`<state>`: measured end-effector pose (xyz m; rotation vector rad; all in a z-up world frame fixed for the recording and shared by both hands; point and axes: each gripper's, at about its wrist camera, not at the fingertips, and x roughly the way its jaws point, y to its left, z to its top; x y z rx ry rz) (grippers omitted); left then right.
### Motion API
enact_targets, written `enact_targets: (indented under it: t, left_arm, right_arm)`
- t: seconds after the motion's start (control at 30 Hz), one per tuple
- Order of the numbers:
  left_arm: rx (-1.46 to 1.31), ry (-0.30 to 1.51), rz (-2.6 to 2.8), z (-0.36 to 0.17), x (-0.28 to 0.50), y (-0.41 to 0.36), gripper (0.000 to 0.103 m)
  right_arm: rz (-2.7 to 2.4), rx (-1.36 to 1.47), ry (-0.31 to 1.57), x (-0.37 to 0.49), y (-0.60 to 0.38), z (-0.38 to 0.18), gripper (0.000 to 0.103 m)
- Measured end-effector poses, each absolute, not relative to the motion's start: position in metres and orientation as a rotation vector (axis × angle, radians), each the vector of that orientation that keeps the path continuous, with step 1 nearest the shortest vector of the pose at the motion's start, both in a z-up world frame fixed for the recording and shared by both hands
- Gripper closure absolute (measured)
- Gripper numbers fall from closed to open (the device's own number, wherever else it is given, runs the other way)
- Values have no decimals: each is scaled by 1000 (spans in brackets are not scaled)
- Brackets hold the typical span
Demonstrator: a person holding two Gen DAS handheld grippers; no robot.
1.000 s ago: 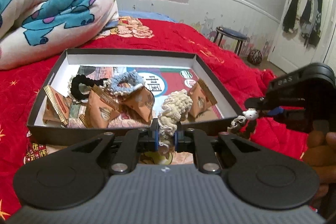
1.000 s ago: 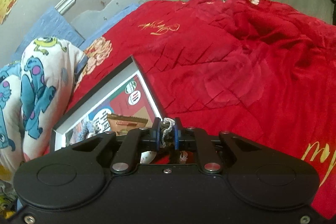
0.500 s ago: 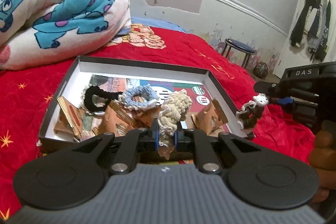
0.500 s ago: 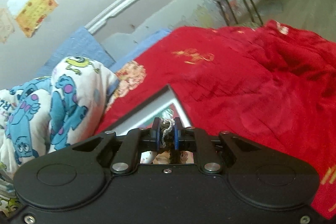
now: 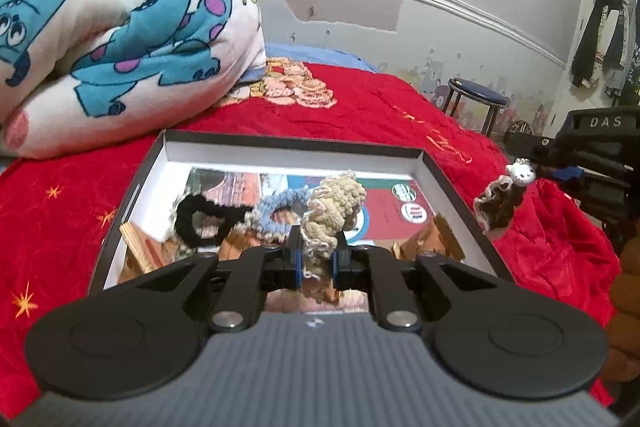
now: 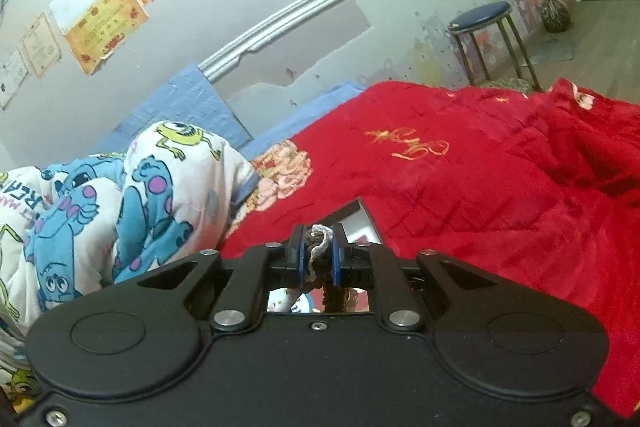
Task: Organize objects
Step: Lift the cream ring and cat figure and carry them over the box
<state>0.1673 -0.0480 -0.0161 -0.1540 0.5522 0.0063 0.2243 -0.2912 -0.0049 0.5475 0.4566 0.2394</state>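
My left gripper [image 5: 316, 251] is shut on a cream scrunchie [image 5: 336, 205], lifted above the open black box [image 5: 132, 191] on the red bedspread. Inside the box lie a black scrunchie [image 5: 198, 223], a blue scrunchie [image 5: 276, 213] and several tan paper packets [image 5: 138, 251]. At the right of the left wrist view my right gripper [image 5: 532, 167] is shut on a brown scrunchie with a small white cat charm [image 5: 498, 205], hanging just outside the box's right wall. In the right wrist view that brown scrunchie [image 6: 318, 251] sits pinched between the right gripper's [image 6: 318, 253] blue pads.
A folded monster-print blanket [image 5: 120, 27] lies behind the box at the left. A blue-topped stool [image 6: 486, 21] stands by the wall beyond the bed. The red bedspread [image 6: 480, 207] stretches to the right. A person's hand [image 5: 628, 287] shows at the right edge.
Both grippers have risen with their scrunchies still pinched. The right gripper tilted upward, so its view now shows more wall and little of the box.
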Motion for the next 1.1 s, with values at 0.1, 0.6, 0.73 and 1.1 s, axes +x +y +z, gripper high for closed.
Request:
enact_targets:
  t: [0.1,0.6,0.73,1.1]
  left_arm:
    - [-150,533,9,-12,175,-54,87]
    - [-180,495,15,-17,218,-63,87]
    - [-167,487,17,-20,223,-60,87]
    - [-174,514,17,-35,228,-58,87]
  right_arm:
    - [239,537,443,230,-291,-5,91]
    - [250,545,428,259,-284,-12,91]
    - [253,571,425,269,-282,-15,91]
    - [273,530,463,276,-265,-26,90]
